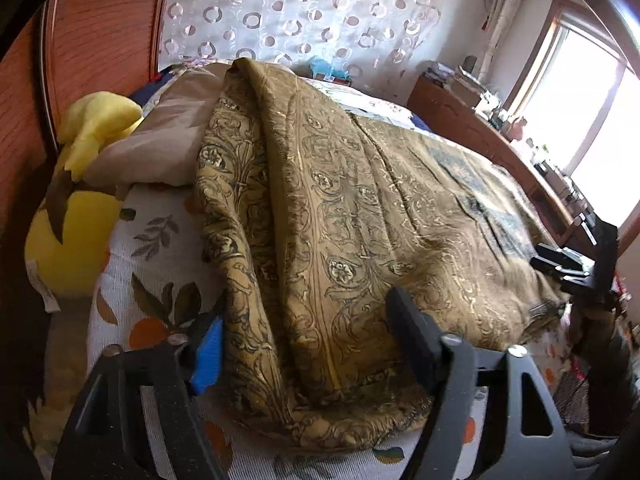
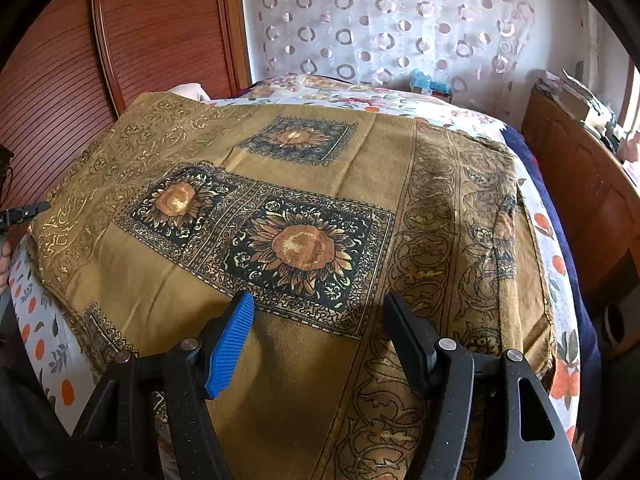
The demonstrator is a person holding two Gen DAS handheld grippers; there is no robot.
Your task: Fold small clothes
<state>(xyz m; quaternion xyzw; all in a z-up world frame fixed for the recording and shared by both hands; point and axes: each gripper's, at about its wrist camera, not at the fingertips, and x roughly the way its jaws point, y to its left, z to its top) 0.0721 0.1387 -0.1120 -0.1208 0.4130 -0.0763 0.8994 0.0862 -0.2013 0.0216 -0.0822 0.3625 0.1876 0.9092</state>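
Observation:
A golden-brown patterned cloth [image 1: 340, 216] with scrollwork lies on the bed, its left edge folded into a thick ridge. In the right wrist view the same cloth [image 2: 304, 200] lies spread flat, with sunflower panels. My left gripper [image 1: 308, 340] is open, its fingers on either side of the cloth's near folded corner, low over it. My right gripper [image 2: 320, 332] is open and hovers just above the cloth's near part. The right gripper also shows in the left wrist view [image 1: 568, 268] at the cloth's far right edge. The left gripper's tip shows in the right wrist view [image 2: 24, 212] at the left.
The bed has a white fruit-print sheet [image 1: 160, 248]. A yellow plush toy [image 1: 76, 208] and a beige pillow [image 1: 168, 136] lie at the left. A wooden wardrobe [image 2: 120, 40], a spotted curtain [image 2: 380, 20] and a wooden dresser [image 2: 580, 184] surround the bed.

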